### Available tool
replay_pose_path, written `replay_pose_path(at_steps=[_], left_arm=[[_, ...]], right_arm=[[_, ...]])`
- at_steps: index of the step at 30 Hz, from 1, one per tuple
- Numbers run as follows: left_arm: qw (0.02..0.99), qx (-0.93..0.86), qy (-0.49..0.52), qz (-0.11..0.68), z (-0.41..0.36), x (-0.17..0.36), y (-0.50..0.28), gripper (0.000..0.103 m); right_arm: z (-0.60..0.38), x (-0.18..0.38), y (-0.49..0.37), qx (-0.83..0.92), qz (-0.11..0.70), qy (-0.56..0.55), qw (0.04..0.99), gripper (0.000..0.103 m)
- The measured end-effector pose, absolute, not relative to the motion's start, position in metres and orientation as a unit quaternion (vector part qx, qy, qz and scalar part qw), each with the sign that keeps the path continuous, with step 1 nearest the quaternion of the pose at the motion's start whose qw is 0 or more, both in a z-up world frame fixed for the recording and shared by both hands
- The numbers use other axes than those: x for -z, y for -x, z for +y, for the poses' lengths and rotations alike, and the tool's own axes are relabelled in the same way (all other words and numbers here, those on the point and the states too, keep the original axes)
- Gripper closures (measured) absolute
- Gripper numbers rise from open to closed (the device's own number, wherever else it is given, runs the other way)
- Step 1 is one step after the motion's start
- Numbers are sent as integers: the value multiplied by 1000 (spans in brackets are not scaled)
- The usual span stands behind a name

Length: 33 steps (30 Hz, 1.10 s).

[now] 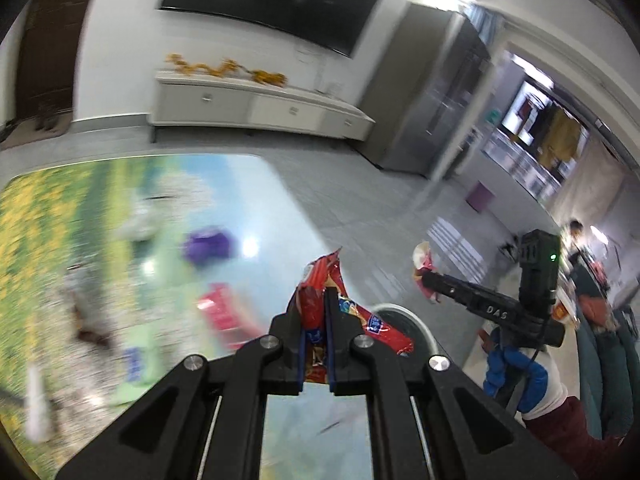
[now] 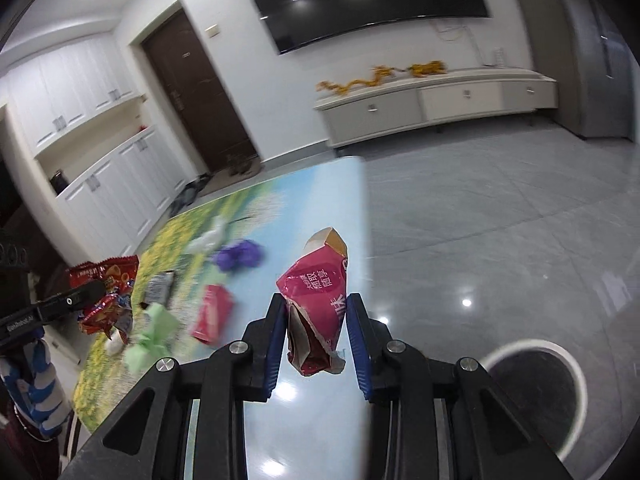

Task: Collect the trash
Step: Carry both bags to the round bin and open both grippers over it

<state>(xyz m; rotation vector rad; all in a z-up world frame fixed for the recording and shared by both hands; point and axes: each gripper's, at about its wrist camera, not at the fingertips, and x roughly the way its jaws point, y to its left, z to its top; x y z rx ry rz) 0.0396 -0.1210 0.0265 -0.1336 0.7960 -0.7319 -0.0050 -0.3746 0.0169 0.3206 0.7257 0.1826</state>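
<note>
Grey tiled floor, bin near right. Left tool clamped on red wrapper, right tool pinching pink carton: carry both over rim, then release.

The left tongs pointed downward toward twelve o'clock in their own view, jaws pressed tight together on a thin red wrapper. The right tongs also angled downward, their blue pads clamped on a crumpled pink packet with the jaws partly apart. At four o'clock in the left view, a blue-and-white gloved hand with a dark red sleeve gripped the right tool's handle.
</note>
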Motion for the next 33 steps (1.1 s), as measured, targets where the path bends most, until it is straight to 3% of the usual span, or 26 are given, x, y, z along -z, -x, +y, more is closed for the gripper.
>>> replay_pose_path(at_steps=[8, 15, 20, 27, 28, 30, 31, 33], left_arm=[[808, 423, 13, 410, -261, -5, -41, 96], [771, 431, -13, 470, -364, 46, -55, 96], [739, 433, -9, 515, -412, 86, -60, 95], [710, 440, 6, 550, -433, 110, -64, 93], [710, 440, 7, 549, -434, 110, -66, 88], [714, 435, 12, 549, -433, 109, -68, 57], [719, 430, 17, 547, -431, 109, -69, 35], [725, 428, 25, 539, -428, 105, -69, 33]], right_arm=[[-469, 29, 53, 28, 380, -188, 905, 75], [-526, 77, 72, 90, 410, -233, 877, 74], [-550, 103, 75, 112, 421, -260, 861, 73], [-568, 124, 81, 136, 435, -272, 848, 64], [-568, 125, 84, 138, 435, -273, 847, 63], [-570, 129, 86, 141, 437, -274, 845, 61], [-570, 130, 86, 142, 439, -275, 844, 61], [-570, 131, 87, 146, 440, -276, 842, 61]])
